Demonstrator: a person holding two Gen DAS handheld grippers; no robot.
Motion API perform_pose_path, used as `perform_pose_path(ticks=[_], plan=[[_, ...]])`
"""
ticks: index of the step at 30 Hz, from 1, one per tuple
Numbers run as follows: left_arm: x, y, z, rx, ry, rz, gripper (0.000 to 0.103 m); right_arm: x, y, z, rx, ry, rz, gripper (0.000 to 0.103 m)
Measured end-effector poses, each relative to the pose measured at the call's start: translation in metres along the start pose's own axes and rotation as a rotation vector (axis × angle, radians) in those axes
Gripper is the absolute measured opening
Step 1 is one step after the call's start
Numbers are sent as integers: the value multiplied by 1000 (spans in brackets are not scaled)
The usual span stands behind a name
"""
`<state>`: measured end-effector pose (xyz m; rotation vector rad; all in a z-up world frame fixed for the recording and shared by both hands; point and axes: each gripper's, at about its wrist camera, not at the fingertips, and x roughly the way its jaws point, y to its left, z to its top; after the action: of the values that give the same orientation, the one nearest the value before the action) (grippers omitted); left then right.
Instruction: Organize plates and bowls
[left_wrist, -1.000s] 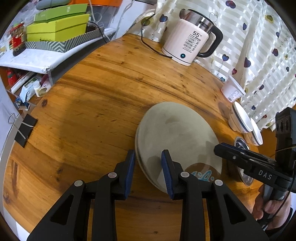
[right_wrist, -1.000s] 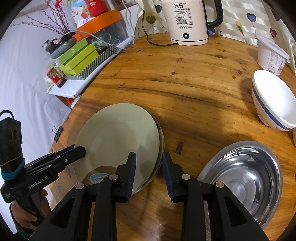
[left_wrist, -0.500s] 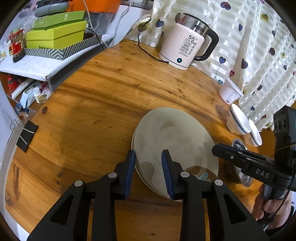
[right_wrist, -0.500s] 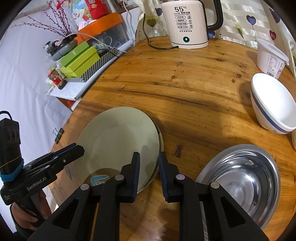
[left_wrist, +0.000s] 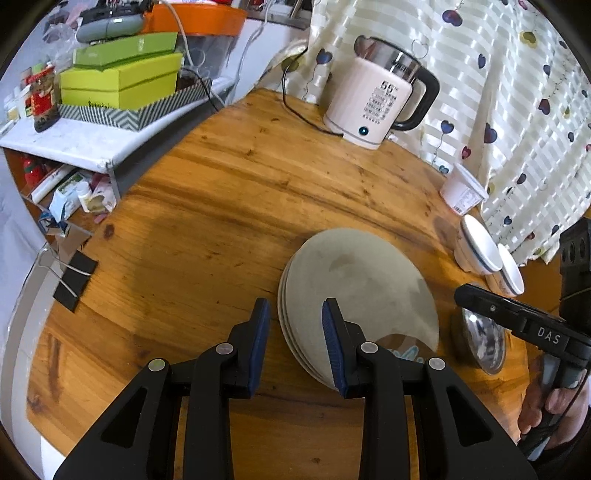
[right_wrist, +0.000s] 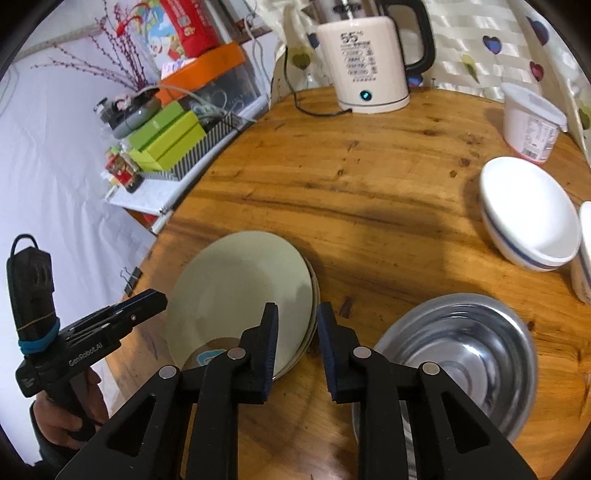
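Plate stack (right_wrist: 240, 291) sits near the table (left_wrist: 229, 206) front edge: pale green plates, at least three rims visible on the left-wrist view. Looks stacked already, top plate slightly offset from the ones below.

Left gripper (left_wrist: 295, 343): jaws part open, straddling the stack's near-left rim, pads not pressing on it. Nothing held.

Right gripper (right_wrist: 295, 343): jaws opening a little, stack's right rim between them, pads clear of it as far as I can tell. The fisheye foreshortens here, so contact with the left pad isn't ruled out. Nothing held.

Remaining: steel bowl (right_wrist: 454, 358) just right of the stack, white blue-rimmed bowl (right_wrist: 528, 218) further back right, a second one (right_wrist: 585, 254) touching or nearly touching it at frame edge. Kettle (right_wrist: 365, 62) and plastic tub (right_wrist: 532, 122) at the back aren't part of the job.

My read: plates are done, release is in progress, bowls next.

To do it well:
- Open both jaws fully before pulling back, or a pad will drag the top plate further off centre.
- Retract along the finger line, not sideways.
- The right side is closest to the steel bowl: take it by the rim, near side.
- Steel is slick, so grip deep over the lip.
- Nest the white bowls first, since they match.
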<state>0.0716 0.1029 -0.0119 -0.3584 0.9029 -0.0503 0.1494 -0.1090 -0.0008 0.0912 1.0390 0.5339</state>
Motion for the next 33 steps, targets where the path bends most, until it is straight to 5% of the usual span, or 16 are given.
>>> perform_pose_path(ticks=[14,24,33], plan=[[-23,-58,-24,100,-25,-103,30,-69,-3,-47,21,-117,9,32],[-10,-109,-40,196,27,-196,30,-103,-70,-89,223,-176,-59,31],[11,-147,-32,260,54,-237,30,-87,-122,-88,350,-129,-129,31]])
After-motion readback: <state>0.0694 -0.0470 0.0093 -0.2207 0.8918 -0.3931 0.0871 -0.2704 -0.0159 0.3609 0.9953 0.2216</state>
